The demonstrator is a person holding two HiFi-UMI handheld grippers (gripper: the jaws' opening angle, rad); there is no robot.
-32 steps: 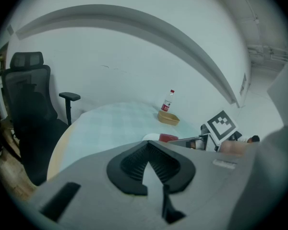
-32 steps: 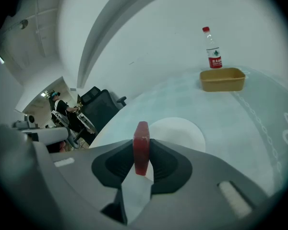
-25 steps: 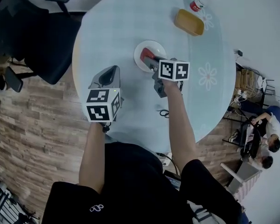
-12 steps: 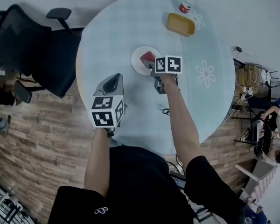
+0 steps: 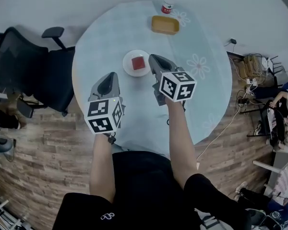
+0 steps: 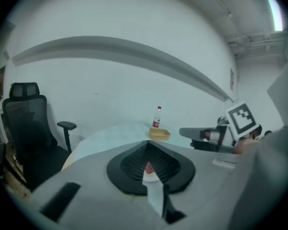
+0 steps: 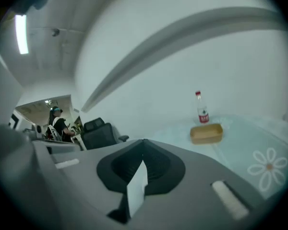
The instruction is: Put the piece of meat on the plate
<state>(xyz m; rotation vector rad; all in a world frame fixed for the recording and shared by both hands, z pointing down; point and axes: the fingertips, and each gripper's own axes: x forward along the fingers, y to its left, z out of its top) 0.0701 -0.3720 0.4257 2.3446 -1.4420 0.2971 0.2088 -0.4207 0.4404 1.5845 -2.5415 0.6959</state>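
- My head camera looks steeply down from high above the table (image 5: 134,28). It takes in the whole round top, both my arms and the floor around.
- The camera on my left gripper (image 5: 107,84) sits close behind its jaws, facing almost level across the table toward the white wall.
- The one on my right gripper (image 5: 154,61) faces much the same way from alongside.
- All three views share the far edge: bottle (image 5: 168,1), yellow tray (image 5: 164,25), and the black chair (image 5: 24,66) off to the left.
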